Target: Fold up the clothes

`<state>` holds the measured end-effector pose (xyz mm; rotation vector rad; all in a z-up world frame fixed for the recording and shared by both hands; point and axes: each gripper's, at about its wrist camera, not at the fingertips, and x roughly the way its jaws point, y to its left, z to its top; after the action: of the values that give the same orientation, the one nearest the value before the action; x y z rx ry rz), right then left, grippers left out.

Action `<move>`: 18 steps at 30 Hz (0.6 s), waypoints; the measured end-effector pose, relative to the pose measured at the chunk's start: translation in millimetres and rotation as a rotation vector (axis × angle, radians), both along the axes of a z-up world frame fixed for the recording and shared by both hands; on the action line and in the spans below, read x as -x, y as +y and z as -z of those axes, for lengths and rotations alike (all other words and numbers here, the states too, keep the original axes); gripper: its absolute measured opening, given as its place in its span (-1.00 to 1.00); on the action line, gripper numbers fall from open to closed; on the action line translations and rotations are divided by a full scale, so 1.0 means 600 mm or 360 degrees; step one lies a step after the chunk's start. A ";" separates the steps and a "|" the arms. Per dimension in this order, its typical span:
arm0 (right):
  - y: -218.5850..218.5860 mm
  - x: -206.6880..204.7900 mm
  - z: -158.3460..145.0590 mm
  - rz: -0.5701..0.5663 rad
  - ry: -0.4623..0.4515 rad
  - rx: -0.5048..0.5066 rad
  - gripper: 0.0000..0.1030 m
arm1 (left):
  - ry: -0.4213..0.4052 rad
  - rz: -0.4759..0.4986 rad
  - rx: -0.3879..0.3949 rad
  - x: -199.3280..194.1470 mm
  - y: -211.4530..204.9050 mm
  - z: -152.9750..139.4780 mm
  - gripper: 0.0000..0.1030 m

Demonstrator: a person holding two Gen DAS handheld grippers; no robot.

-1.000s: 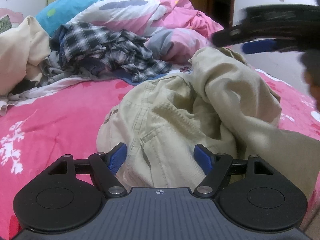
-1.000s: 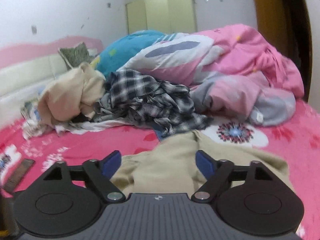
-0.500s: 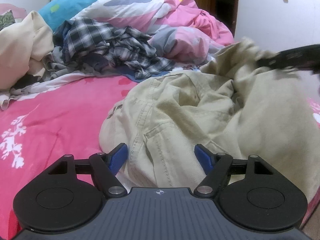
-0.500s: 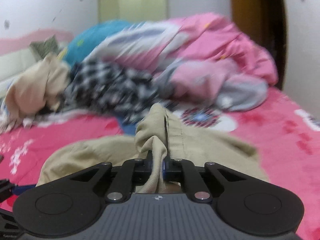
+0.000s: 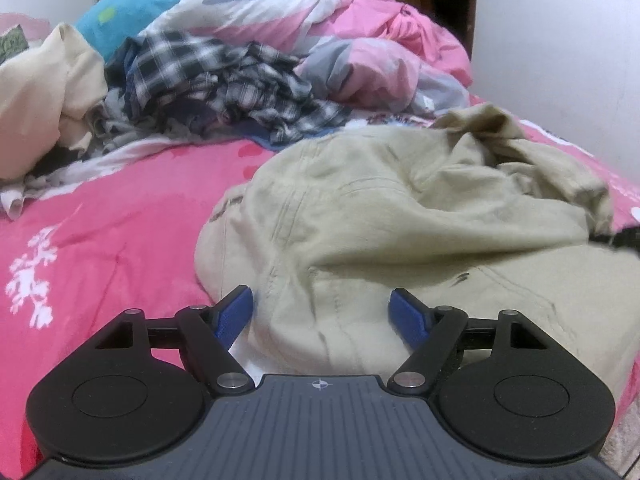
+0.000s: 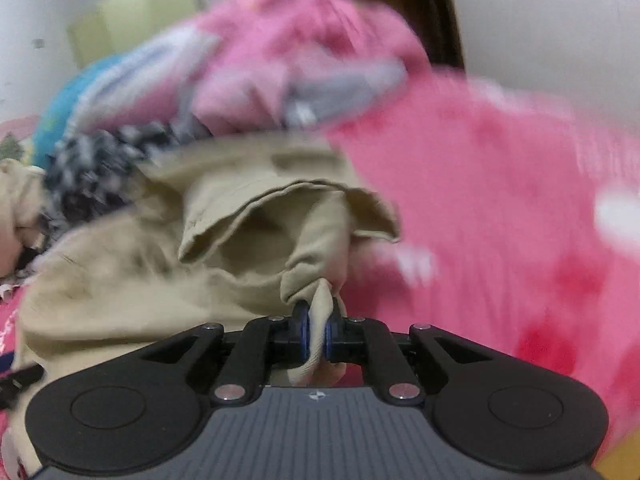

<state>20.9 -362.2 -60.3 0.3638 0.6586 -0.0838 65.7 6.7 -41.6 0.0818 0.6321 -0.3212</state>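
Since a second ago the right tongs (image 6: pixel 316 338) have closed on a bunched edge of the khaki trousers (image 5: pixel 400 216) and swung down and across with it; the raised fold that stood high at the right of the left wrist view now lies lower, and the right wrist view is smeared with motion. The right tongs' blue pads (image 6: pixel 303 334) pinch a twisted rope of the tan cloth, with what looks like an open cuff or waist edge gaping just beyond them. The left tongs (image 5: pixel 322 314) stand wide apart and grip nothing, their pads either side of the near part of the trousers, hovering just over or against the fabric; whether they touch it I cannot tell. The trousers lie crumpled on the pink floral bed sheet (image 5: pixel 112 224), near the edge of the bed, well short of any fold. Behind them sit a plaid shirt (image 5: pixel 224 80), a cream garment (image 5: pixel 44 96) to the left and a heaped pink duvet (image 5: pixel 360 36). The risk, as I judge it, comes from the narrow pinch: only a thin twist of cloth is held, so a quick pull could slip it free or drag the whole garment off the bed instead of spreading it. With the left tongs not yet anchoring the other end, the trousers are likely to slide and bunch further.
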 end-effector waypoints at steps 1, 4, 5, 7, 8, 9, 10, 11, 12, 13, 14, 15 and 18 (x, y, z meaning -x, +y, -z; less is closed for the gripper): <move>-0.005 0.004 0.005 0.0002 -0.0019 -0.0033 -0.87 | 0.0002 -0.0004 -0.0003 0.001 0.001 -0.001 0.49; -0.020 0.016 0.001 -0.0007 -0.0055 -0.0107 -0.80 | 0.0006 -0.0018 -0.0004 0.004 0.006 -0.004 0.49; -0.024 0.019 -0.007 -0.0016 -0.0060 -0.0122 -0.77 | 0.0006 -0.0022 0.0000 0.006 0.008 -0.005 0.50; -0.034 0.028 -0.025 -0.0032 -0.0074 -0.0157 -0.70 | 0.0002 -0.0031 0.0009 0.011 0.014 -0.010 0.50; -0.040 0.038 -0.036 -0.0035 -0.0091 -0.0184 -0.63 | -0.0004 -0.0035 0.0014 0.014 0.017 -0.013 0.50; -0.046 0.050 -0.048 -0.0035 -0.0115 -0.0204 -0.58 | -0.0010 -0.0040 0.0020 0.018 0.020 -0.017 0.50; -0.051 0.062 -0.061 -0.0030 -0.0149 -0.0213 -0.43 | -0.0024 -0.0045 0.0030 0.021 0.024 -0.022 0.51; -0.054 0.075 -0.075 -0.0029 -0.0187 -0.0216 -0.29 | -0.0038 -0.0050 0.0040 0.024 0.028 -0.027 0.51; -0.056 0.086 -0.092 -0.0035 -0.0234 -0.0210 -0.25 | -0.0056 -0.0053 0.0055 0.025 0.031 -0.033 0.51; -0.054 0.093 -0.108 -0.0051 -0.0277 -0.0200 -0.22 | -0.0074 -0.0055 0.0071 0.026 0.034 -0.039 0.51; -0.049 0.094 -0.124 -0.0083 -0.0314 -0.0184 -0.20 | -0.0093 -0.0057 0.0086 0.027 0.037 -0.045 0.51; -0.040 0.092 -0.139 -0.0121 -0.0345 -0.0164 -0.19 | -0.0115 -0.0053 0.0109 0.026 0.038 -0.052 0.51; 0.006 0.062 -0.173 -0.0282 -0.0391 -0.0092 -0.13 | -0.0155 -0.0036 0.0153 0.014 0.036 -0.065 0.52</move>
<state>-16.2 -358.9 43.5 0.3629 0.4481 0.1473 57.3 28.3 -2.8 -0.0016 0.5198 -0.3232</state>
